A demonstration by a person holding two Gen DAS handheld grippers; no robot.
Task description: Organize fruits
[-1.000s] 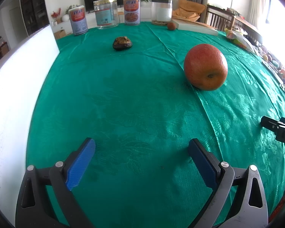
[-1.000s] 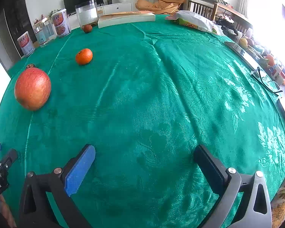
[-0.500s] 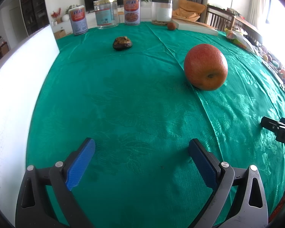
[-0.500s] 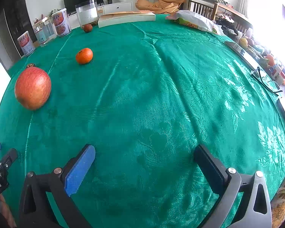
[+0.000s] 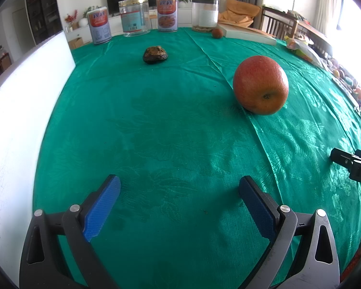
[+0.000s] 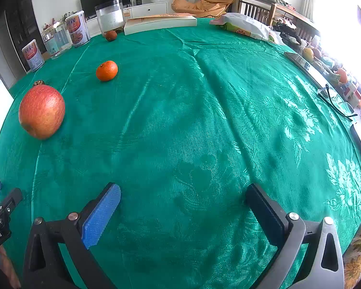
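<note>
The apple (image 5: 261, 85) lies on its side on the green tablecloth (image 5: 156, 132), ahead and to the right of the left gripper (image 5: 179, 201), with its calyx end turned toward that camera; it is red-orange, large and round, and nothing touches it. In the right wrist view the same apple sits far left, and a mandarin (image 6: 106, 70) rests beyond it, well apart; a smaller reddish fruit (image 6: 111, 35) sits near the far edge, just beside a clear jar (image 6: 109, 16) and a book (image 6: 160, 24); a dark, wrinkled object (image 5: 155, 54) lies farther back in the left view, and what it is I cannot tell.

Both tools are released: the left gripper's jaws stand wide apart over bare cloth, and the right gripper (image 6: 183, 208) is likewise spread and holding nothing.

I judge the apple firm, fairly heavy for these pads and smooth-skinned, so likely to roll or slip if pinched off-centre; the best hold is across its widest part, one pad on each flank, closing gently enough not to bruise it. The mandarin looks lighter and softer, with a skin that gives; a light squeeze across its middle should suffice.
</note>
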